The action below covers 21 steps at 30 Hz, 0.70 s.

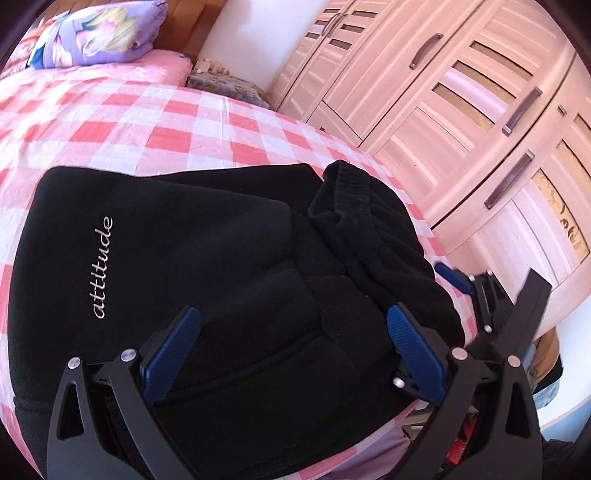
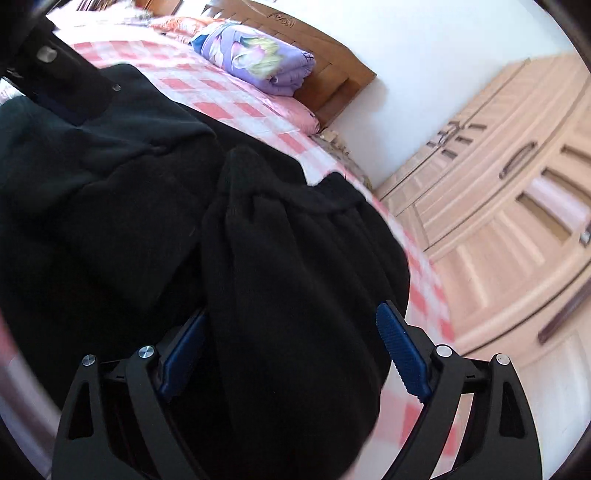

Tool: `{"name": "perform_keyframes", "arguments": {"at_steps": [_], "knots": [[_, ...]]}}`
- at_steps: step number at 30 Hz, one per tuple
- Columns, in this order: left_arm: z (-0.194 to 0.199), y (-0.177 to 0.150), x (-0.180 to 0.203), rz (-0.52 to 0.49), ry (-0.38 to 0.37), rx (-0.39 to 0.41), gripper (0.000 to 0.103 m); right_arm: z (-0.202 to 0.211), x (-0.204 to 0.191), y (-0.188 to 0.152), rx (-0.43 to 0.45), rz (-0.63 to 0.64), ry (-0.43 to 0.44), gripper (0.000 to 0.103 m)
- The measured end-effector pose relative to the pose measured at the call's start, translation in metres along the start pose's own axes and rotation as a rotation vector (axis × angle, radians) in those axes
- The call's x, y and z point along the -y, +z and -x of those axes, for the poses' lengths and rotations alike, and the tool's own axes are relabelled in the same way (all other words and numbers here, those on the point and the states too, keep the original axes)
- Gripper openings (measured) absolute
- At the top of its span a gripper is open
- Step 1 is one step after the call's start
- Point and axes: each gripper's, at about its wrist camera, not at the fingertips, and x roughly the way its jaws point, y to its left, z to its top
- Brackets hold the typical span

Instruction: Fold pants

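Bright daylight fills both round fisheye pictures. Edges bend and go dark. The wardrobe [image 2: 517, 206] looks smeared in the right view. The black pants [image 1: 207, 258] show little detail.

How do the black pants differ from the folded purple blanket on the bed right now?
The pants are plain black with one white word on them; the blanket is purple with a flower print. The pants lie at the near edge of the bed, partly bunched at the waistband, under both grippers; the blanket sits far off by the headboard, neatly folded. Both rest on the checked sheet.
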Motion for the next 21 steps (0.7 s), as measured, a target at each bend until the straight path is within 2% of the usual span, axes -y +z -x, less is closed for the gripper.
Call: {"name": "perform_keyframes", "arguments": {"at_steps": [2, 3, 4, 5, 6, 11, 15, 18, 21], "knots": [[0.001, 0.003, 0.001, 0.0, -0.011, -0.003, 0.101, -0.008, 0.0, 0.01, 0.0, 0.018, 0.002, 0.083], [0.001, 0.005, 0.005, -0.01, -0.02, -0.009, 0.101, -0.013, 0.001, 0.013, -0.008, 0.036, 0.015, 0.069], [0.0, 0.007, 0.008, -0.017, -0.029, -0.017, 0.101, -0.014, 0.003, 0.013, -0.014, 0.033, 0.044, 0.042], [-0.001, 0.009, 0.011, -0.023, -0.039, -0.026, 0.101, -0.011, 0.009, 0.012, 0.0, -0.013, 0.082, 0.036], [-0.004, 0.012, 0.014, -0.028, -0.054, -0.041, 0.101, -0.007, 0.014, 0.01, 0.02, -0.048, 0.081, 0.032], [-0.036, 0.029, 0.03, -0.026, -0.134, -0.131, 0.101, 0.017, 0.045, -0.015, 0.121, -0.263, 0.107, 0.028], [-0.072, 0.057, 0.06, -0.037, -0.243, -0.189, 0.101, 0.026, 0.048, -0.027, 0.15, -0.285, 0.093, 0.028], [-0.112, 0.069, 0.084, -0.074, -0.232, -0.29, 0.101, 0.029, 0.051, -0.03, 0.162, -0.292, 0.091, 0.028], [-0.139, 0.077, 0.099, -0.059, -0.223, -0.337, 0.101, 0.029, 0.049, -0.03, 0.173, -0.289, 0.088, 0.028]]}}
